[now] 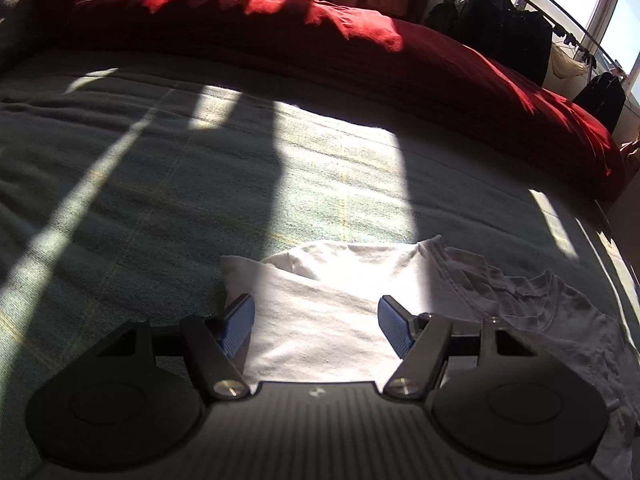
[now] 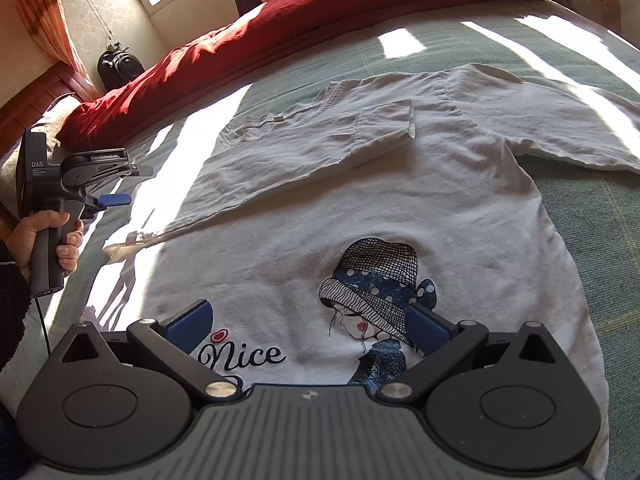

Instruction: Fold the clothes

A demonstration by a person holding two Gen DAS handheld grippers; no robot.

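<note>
A white T-shirt (image 2: 360, 216) lies spread on a bed covered with a green blanket (image 2: 592, 216), with strong sunlight and bands of shadow falling across both. The shirt's front carries a print of a figure in a netted, polka-dot hat (image 2: 376, 292) and the word "Nice" (image 2: 244, 354) in dark script. One side of the shirt is already folded in over the body, its short sleeve (image 2: 384, 128) lying on top, while the other sleeve (image 2: 580, 128) stretches out flat toward the right edge of the right wrist view. A rumpled red duvet (image 2: 248, 36) runs along the far side of the bed. The right gripper (image 2: 312, 332) hangs over the printed lower part of the shirt with its blue-padded fingers spread wide and nothing between them. The left gripper (image 2: 120, 186), gripped by a hand (image 2: 48, 236) in a dark sleeve, hovers beside the shirt's folded edge near the hem; in its own camera the left gripper (image 1: 316, 328) has its jaws well apart above the white cloth (image 1: 320, 308), holding nothing. Dark clothes (image 1: 504, 20) hang on a rack by the window beyond the bed.
</note>
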